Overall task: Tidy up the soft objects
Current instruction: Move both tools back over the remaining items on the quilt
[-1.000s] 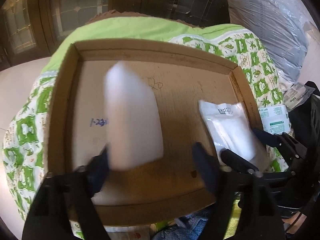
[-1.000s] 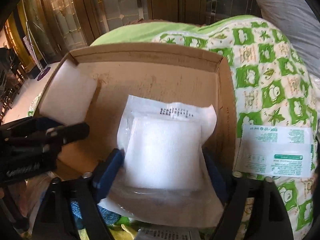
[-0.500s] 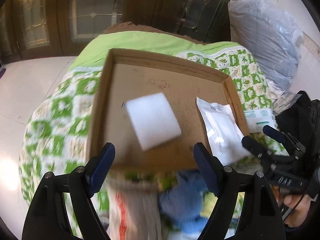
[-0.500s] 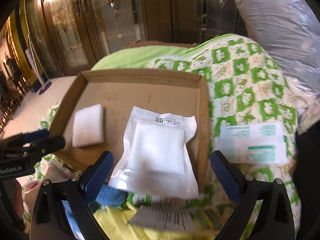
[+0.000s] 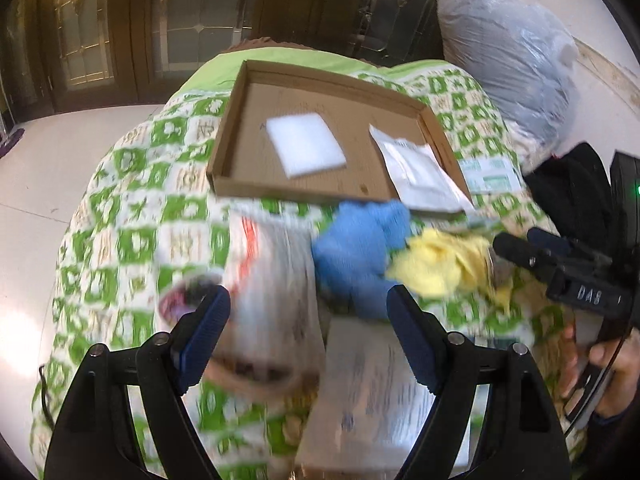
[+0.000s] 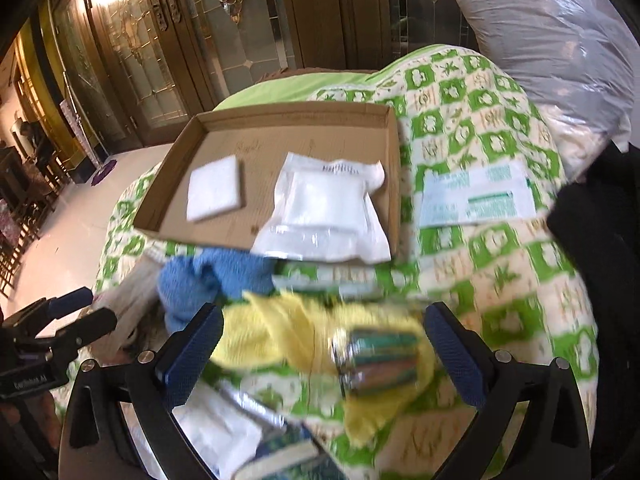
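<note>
One cardboard tray on the bed. Inside it: 1 white foam pad, 1 sealed gauze pkt. Just outside tray's near edge: 1 blue cloth, 1 yellow cloth. Right of tray: 1 green-printed sachet.

A white foam pad lies flat in the left part of the shallow cardboard tray, apart from a sealed white gauze packet at the tray's right, whose near edge overhangs the rim. Just before the tray, a crumpled blue cloth touches a rumpled yellow cloth on the green-checked quilt.
</note>
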{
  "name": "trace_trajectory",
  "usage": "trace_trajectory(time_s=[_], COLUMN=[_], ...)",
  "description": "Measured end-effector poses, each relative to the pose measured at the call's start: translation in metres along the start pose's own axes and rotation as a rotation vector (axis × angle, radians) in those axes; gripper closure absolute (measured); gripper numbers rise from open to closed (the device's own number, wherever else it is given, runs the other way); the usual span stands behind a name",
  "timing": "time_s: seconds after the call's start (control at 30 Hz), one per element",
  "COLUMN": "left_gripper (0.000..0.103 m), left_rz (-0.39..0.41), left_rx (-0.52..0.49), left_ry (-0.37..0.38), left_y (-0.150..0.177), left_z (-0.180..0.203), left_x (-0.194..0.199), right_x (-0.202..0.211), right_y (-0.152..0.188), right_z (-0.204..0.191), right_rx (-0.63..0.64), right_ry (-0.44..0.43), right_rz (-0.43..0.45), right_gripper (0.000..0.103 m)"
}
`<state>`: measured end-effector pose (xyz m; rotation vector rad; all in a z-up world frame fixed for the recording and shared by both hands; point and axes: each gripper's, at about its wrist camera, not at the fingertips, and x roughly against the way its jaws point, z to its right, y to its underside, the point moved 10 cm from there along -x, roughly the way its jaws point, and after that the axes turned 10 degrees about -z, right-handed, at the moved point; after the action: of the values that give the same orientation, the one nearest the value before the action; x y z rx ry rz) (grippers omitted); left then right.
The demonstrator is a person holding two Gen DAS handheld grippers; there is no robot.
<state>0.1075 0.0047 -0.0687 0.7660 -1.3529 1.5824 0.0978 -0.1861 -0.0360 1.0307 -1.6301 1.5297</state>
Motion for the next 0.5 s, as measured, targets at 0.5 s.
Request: trace_trajectory(time_s=[0.5], left_gripper=[0.022], left_rz=[-0.007], left_rx=[-0.056], left_ry=[0.004], left_y=[0.034], left_z=[0.017], left_x=[0.013], right_x=[0.017], right_y=[0.038], right_z=[-0.001], right_rx=[-0.001], right_ry=[0.010], right_rz=[-0.068], right_gripper=[0.000])
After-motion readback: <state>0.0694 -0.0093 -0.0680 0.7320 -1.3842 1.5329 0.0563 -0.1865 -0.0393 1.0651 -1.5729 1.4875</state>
